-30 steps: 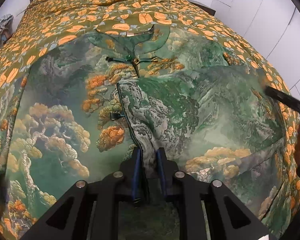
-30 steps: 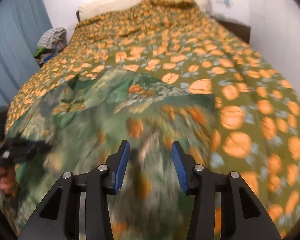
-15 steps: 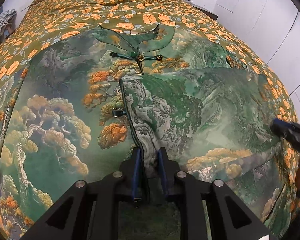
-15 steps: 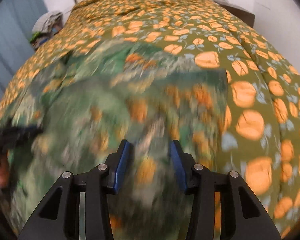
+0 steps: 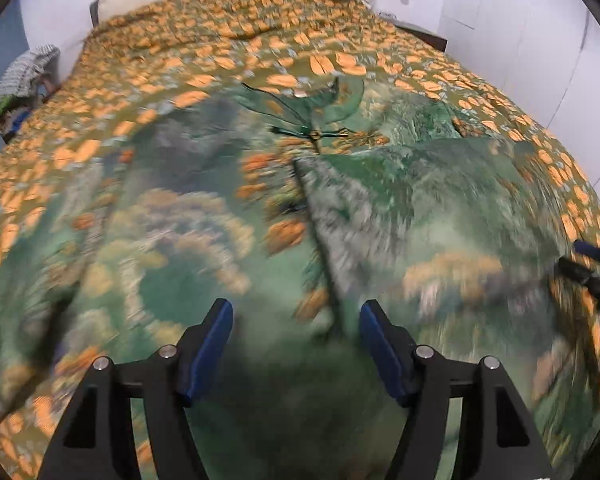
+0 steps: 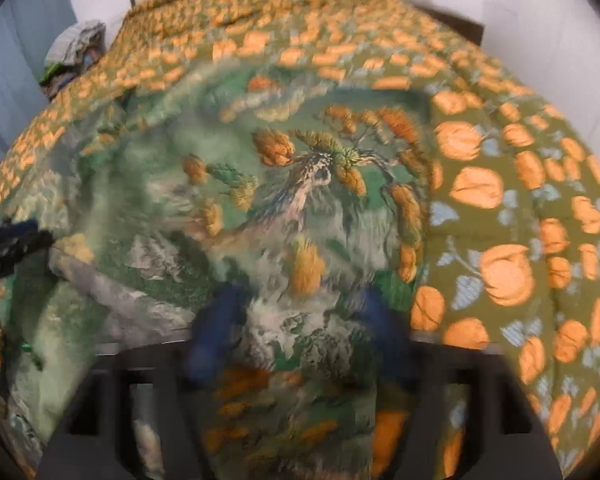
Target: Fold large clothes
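Left hand-held gripper (image 5: pixel 296 344) spread above garment (image 5: pixel 228 216); right hand-held gripper (image 6: pixel 300 332) spread, blurred.

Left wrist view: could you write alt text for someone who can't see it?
A green landscape-print garment lies spread on a bed with an orange-leaf bedspread, its collar toward the pillows and one side folded over the middle. The left gripper hangs open above it, blue pads apart, with nothing between them. The right gripper shows at the right edge; the picture is motion-blurred.
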Demonstrator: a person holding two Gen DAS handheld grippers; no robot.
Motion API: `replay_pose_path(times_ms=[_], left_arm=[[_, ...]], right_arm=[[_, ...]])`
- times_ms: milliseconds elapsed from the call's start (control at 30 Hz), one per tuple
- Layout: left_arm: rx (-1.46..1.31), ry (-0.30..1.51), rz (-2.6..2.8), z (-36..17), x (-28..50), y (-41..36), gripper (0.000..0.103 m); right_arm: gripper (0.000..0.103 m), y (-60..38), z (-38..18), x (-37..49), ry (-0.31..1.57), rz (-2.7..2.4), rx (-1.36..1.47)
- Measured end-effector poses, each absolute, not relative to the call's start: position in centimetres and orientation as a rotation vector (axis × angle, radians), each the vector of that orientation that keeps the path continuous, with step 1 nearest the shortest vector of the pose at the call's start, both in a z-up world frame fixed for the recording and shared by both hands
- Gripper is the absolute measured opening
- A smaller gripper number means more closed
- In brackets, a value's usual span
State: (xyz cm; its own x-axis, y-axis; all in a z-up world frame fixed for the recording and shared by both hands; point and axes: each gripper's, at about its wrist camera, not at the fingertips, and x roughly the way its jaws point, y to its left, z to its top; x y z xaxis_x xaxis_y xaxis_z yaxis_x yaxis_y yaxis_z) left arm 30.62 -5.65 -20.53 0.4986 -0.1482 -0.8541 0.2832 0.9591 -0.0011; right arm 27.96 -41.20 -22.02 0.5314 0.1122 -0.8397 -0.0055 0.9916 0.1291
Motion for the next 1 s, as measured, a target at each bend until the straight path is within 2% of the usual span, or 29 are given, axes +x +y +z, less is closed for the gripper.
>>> replay_pose_path(times_ms=[133,267,433,533,667,767,1000], left_arm=[[0.173,0.974,-0.229,-19.3,25.7,-1.5,0.069],[0.113,1.017,-0.199,-19.2,21.8,2.6,0.069],[-0.019,1.097,-0.110,-20.0,17.6,6.8,0.069],[0.015,1.083,-0.061,-19.5,15.9,7.7,0.069],[0.061,1.005,0.006,-17.1,15.4,10.0,0.069],[-0.025,0.967,0.011,-15.6,16.2,13.7,0.069],[-0.149,0.951,0.092,-13.1,20.8,26.2,0.069]], right_arm=[[0.096,-39.9,-19.2,23.0,0.935,0.094,0.114],[0.097,-37.2,-16.9,17.4,0.856,0.113,0.090],[0.098,-33.3,-15.9,11.4,0.790,0.116,0.116],[0.098,-31.1,-15.9,9.0,0.797,0.145,0.132],[0.098,-28.8,-15.0,7.7,0.790,0.186,0.044],[0.098,-28.0,-14.0,7.3,0.768,0.195,0.008],[0.098,-27.3,-13.3,6.5,0.748,0.208,-0.003]])
